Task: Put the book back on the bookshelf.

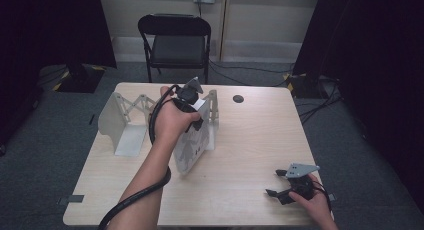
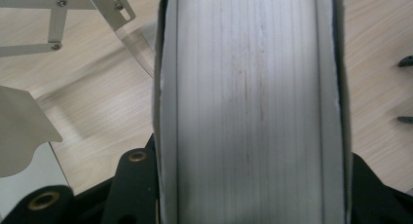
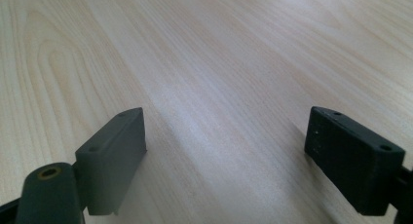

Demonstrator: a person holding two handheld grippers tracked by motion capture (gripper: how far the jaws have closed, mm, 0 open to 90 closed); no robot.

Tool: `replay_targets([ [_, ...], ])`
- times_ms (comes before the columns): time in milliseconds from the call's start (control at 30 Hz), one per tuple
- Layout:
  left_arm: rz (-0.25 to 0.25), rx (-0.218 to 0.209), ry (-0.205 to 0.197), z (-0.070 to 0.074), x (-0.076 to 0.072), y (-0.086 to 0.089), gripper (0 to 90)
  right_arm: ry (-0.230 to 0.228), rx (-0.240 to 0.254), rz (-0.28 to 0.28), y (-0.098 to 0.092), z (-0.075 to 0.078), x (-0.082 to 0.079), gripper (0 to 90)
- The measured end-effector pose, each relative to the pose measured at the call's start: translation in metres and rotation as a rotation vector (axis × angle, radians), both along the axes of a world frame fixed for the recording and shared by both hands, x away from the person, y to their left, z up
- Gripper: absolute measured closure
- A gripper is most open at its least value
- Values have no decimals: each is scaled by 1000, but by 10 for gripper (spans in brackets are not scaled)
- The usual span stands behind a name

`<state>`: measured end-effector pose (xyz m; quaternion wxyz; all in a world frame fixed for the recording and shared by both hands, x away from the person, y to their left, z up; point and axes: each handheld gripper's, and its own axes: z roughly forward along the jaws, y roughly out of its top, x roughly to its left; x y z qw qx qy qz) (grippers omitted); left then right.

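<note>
A thick white book (image 1: 189,151) stands tilted on the wooden table (image 1: 250,140), just in front of the right end plate (image 1: 213,115) of a metal expanding book rack (image 1: 120,125). My left gripper (image 1: 196,112) comes down on the book's top from above and is shut on it. In the left gripper view the book's page edge (image 2: 248,97) lies between the two black jaws, with the left gripper (image 2: 251,185) clamped on both covers. My right gripper (image 1: 275,182) rests near the table's front right corner. The right gripper (image 3: 224,151) is open, with only bare wood between its jaws.
The rack's scissor bars (image 2: 53,19) and left end plate (image 1: 111,121) stand left of the book. A black folding chair (image 1: 175,40) is behind the table, and a dark round hole (image 1: 238,98) lies near the far edge. Cables run over the floor at right.
</note>
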<state>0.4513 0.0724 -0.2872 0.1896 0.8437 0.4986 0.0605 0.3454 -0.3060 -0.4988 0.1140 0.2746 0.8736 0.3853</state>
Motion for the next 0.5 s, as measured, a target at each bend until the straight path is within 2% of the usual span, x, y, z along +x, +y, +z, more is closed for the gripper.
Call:
replay_targets([
  [500,11,1,1,0,8,-3,523,0,-4,0,0,0,0,148],
])
